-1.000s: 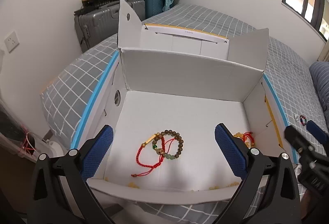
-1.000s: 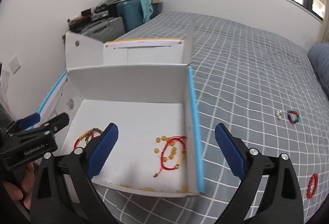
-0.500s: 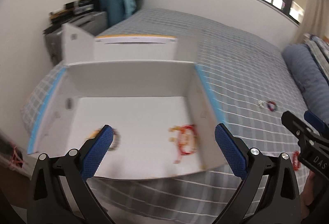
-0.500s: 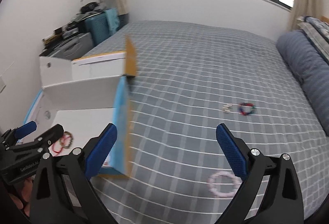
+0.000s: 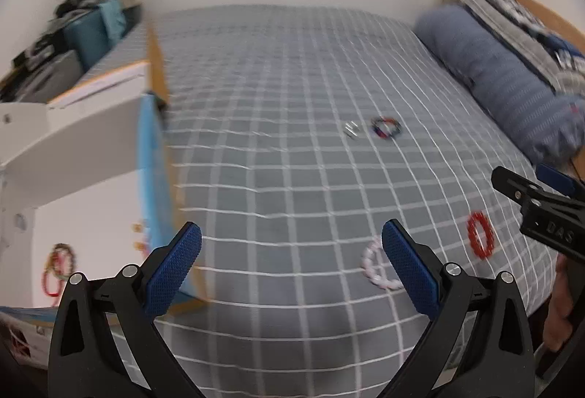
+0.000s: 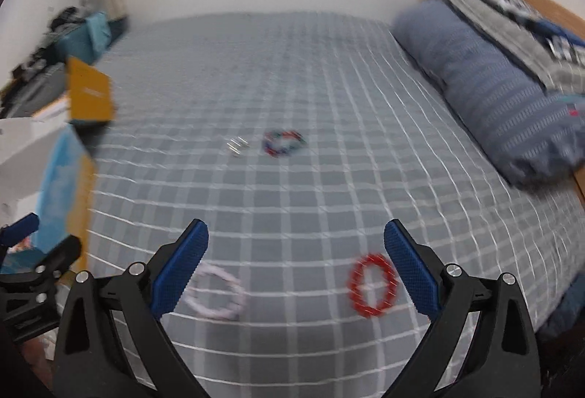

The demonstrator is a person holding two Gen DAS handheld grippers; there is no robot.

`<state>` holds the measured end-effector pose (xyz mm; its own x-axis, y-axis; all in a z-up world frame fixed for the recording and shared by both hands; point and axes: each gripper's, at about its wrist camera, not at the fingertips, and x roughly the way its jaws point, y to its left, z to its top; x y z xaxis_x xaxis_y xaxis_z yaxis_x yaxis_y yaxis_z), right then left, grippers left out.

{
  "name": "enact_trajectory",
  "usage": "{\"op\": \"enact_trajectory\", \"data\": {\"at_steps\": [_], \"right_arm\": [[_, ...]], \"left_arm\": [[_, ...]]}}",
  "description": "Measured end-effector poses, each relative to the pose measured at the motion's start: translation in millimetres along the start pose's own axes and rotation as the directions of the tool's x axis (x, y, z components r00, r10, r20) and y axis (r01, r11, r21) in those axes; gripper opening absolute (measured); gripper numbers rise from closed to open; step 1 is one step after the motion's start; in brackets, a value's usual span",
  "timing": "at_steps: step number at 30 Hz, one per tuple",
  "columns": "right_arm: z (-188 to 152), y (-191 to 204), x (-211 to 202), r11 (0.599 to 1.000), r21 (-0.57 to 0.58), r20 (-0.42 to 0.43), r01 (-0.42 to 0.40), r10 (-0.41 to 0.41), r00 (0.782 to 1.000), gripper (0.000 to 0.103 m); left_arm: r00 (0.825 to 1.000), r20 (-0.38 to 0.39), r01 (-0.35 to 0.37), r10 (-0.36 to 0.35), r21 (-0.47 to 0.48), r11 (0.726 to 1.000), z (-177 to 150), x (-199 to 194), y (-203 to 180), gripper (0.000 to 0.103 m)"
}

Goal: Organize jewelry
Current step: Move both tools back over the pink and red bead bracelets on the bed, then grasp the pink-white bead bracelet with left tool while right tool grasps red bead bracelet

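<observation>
Progress: partly done, as I judge it; some bracelets already lie in the white box (image 5: 91, 149), four pieces are left on the checked bedspread (image 5: 292, 178)
Box: open cardboard, white inside with a blue edge, standing at the left edge of the bedspread; flaps up
In the box: a beaded and red-cord bracelet cluster (image 5: 58, 266) on its floor near the front; a few small gold beads (image 5: 137, 235) against its right wall; blurred, so no finer count
Left outside: pink bracelet (image 6: 219, 295) nearest the box; red bracelet (image 6: 371, 284) further right of the box; multicoloured bracelet (image 6: 283, 143) and small silver pieces (image 6: 237, 145) well beyond the box, mid-bed
Left gripper (image 5: 291, 266): jaws wide apart, holding nothing; pink bracelet just beside its right pad
Right gripper (image 6: 296, 266): jaws wide apart, empty; pink and red bracelets lie near either pad
Next, as a guess: each claw takes one of the near bracelets to the box
</observation>
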<state>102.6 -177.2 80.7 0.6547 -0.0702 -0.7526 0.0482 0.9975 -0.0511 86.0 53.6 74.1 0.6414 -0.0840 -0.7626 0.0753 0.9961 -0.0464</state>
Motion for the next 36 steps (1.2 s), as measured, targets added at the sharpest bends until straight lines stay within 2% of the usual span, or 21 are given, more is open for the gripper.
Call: {"op": "enact_trajectory", "data": {"at_steps": [6,8,12,17,22,27,31,32,35,36], "right_arm": [[-22,-50,36,0.998,0.048,-0.103,0.038,-0.032,0.994,0.093],[-31,-64,49,0.998,0.051,-0.135,0.042,-0.034,0.99,0.092],[-45,-86,75,0.996,0.087,-0.219,0.033,-0.014,0.976,0.083],[-61,-104,97,0.99,0.139,-0.287,0.013,0.028,0.958,0.073],[-71,-103,111,0.991,0.134,-0.334,0.003,0.043,0.941,0.056],[-73,-98,124,0.994,0.104,-0.366,0.029,0.011,0.931,0.042],[-71,-97,125,0.994,0.104,-0.374,0.038,0.004,0.928,0.017],[-71,-97,125,0.994,0.098,-0.379,0.048,-0.008,0.926,0.015],[-71,-97,124,0.994,0.1,-0.383,0.046,-0.004,0.924,0.014],[-70,-97,124,0.994,0.1,-0.383,0.046,-0.004,0.924,0.014]], "left_arm": [[0.998,-0.058,0.03,-0.028,0.031,0.999,-13,36,-34,0.097],[0.995,-0.075,0.068,-0.064,0.06,0.996,-18,48,-43,0.097],[0.987,-0.136,0.097,-0.088,0.056,0.994,-26,73,-49,0.097],[0.99,-0.136,0.034,-0.025,0.068,0.997,-34,89,-54,0.097],[0.984,-0.177,0.006,0.004,0.058,0.998,-43,109,-53,0.097],[0.977,-0.21,-0.011,0.024,0.067,0.998,-47,125,-54,0.097],[0.972,-0.235,-0.011,0.025,0.064,0.998,-50,134,-52,0.096],[0.97,-0.243,-0.008,0.024,0.066,0.998,-50,136,-52,0.096],[0.968,-0.251,-0.006,0.019,0.055,0.998,-49,133,-50,0.074],[0.968,-0.249,-0.006,0.019,0.053,0.999,-47,132,-49,0.063]]}}
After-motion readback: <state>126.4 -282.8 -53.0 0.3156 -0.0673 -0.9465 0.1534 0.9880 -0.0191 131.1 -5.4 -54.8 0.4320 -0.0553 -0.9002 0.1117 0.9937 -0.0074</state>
